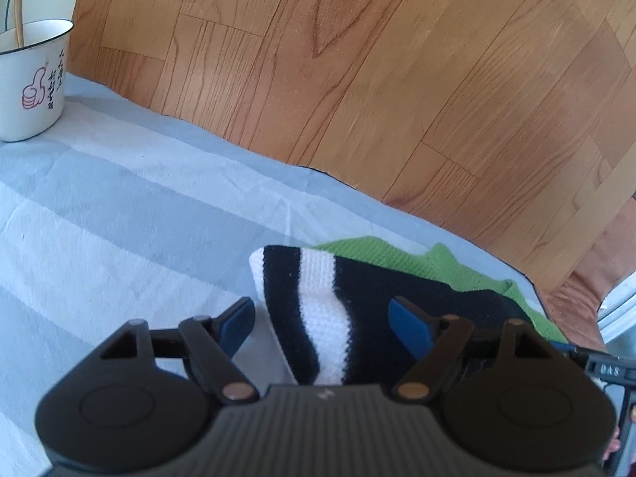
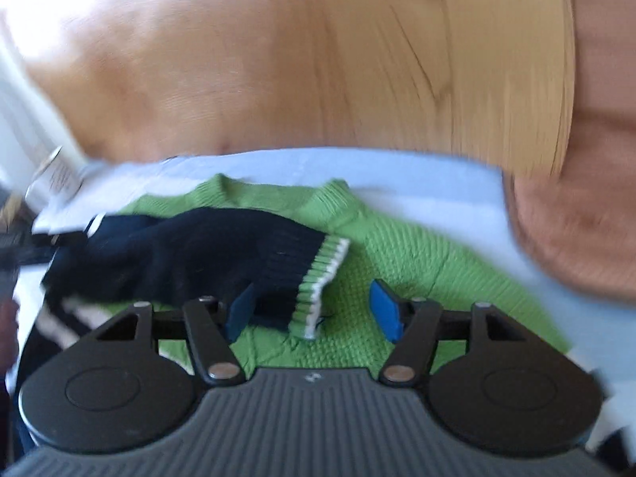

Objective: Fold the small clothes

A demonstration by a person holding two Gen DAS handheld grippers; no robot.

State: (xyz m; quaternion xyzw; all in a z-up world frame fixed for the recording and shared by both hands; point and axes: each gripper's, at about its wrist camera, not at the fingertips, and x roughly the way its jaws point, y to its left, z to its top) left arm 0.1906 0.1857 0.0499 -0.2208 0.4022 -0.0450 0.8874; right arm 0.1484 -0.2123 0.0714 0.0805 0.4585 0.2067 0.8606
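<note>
Left gripper [image 1: 322, 318] released, jaws straddling striped garment end [image 1: 314, 310]. Right gripper [image 2: 312, 304] released over navy sleeve cuff [image 2: 318, 278]. Garment lay atop green sweater [image 2: 417, 262], on blue cloth [image 1: 119, 206].

The right wrist view is motion-blurred throughout. The green sweater [image 2: 401, 246] lies partly hidden under the navy sleeve [image 2: 190, 254]. The enamel mug [image 1: 33, 79] is cut off at the left edge.

Left gripper [image 1: 324, 320] tilts down toward 12 o'clock, jaws apart; right gripper [image 2: 314, 308] likewise, jaws apart.
</note>
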